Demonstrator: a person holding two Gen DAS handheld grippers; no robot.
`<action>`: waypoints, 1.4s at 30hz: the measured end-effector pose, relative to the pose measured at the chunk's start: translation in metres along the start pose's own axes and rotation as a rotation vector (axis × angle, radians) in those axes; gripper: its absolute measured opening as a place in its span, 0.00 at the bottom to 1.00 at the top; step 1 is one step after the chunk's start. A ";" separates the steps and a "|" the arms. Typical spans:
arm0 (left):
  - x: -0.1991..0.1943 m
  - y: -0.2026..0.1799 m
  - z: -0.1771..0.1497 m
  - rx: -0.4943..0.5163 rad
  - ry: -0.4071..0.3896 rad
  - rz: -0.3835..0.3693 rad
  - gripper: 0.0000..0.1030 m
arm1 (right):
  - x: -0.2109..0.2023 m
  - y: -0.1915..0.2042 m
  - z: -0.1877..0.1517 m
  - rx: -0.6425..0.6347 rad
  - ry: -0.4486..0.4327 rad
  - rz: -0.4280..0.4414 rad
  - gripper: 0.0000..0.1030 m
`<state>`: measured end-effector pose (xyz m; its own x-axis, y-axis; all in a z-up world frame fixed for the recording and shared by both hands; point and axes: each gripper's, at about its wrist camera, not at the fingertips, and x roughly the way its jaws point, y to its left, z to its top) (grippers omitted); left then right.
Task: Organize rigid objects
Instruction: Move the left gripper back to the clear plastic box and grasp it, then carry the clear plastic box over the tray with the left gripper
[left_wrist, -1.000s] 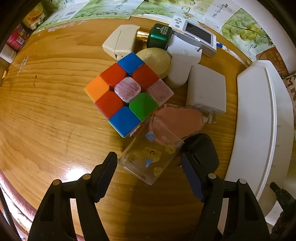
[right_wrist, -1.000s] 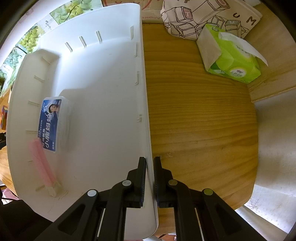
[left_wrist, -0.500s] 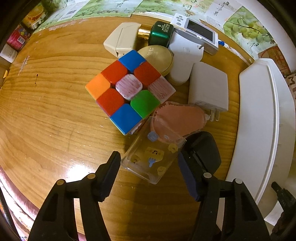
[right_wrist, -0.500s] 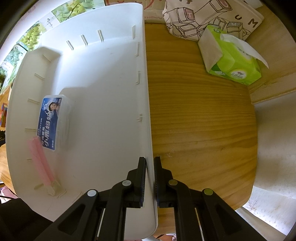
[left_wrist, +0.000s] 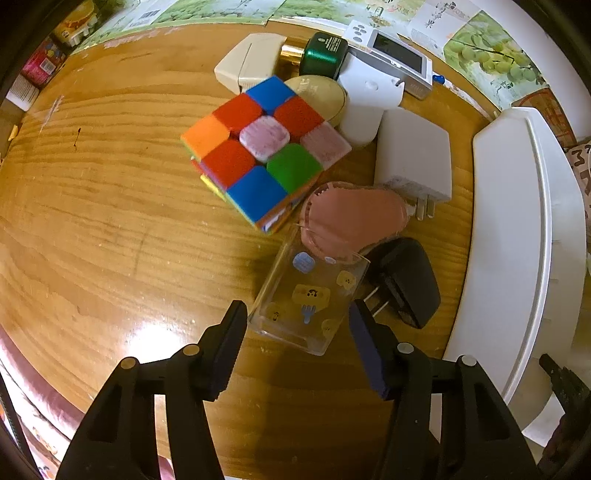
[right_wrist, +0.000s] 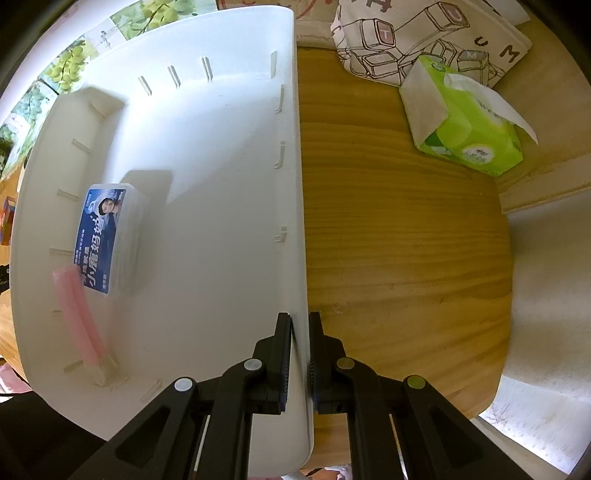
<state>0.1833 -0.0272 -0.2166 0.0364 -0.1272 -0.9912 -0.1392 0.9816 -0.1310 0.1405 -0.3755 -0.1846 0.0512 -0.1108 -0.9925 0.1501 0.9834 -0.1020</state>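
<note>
my right gripper (right_wrist: 300, 354) clamps the white bin (right_wrist: 207, 155) wall to steady it; my left gripper (left_wrist: 295, 332) – jaws just closing, not yet touching – straddles the clear box (left_wrist: 310, 291) to lift it.

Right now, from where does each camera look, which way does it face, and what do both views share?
Left wrist: on the left gripper, facing down at the clear case between its closing, not yet touching fingers.
Right wrist: on the right gripper, facing down, clamped on the white bin wall.
Shared: the bin and wooden table.
</note>
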 end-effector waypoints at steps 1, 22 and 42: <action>0.000 0.000 -0.002 -0.002 0.001 0.000 0.59 | 0.000 0.001 0.000 -0.003 -0.001 -0.001 0.09; -0.033 0.007 -0.064 -0.037 -0.054 -0.003 0.57 | 0.000 0.020 -0.013 -0.077 -0.028 0.006 0.08; -0.124 -0.042 -0.056 0.127 -0.254 0.007 0.57 | -0.002 0.018 -0.023 -0.104 -0.053 0.024 0.07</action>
<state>0.1291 -0.0607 -0.0896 0.2845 -0.0964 -0.9538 -0.0154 0.9943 -0.1051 0.1205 -0.3543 -0.1864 0.1063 -0.0915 -0.9901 0.0455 0.9952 -0.0870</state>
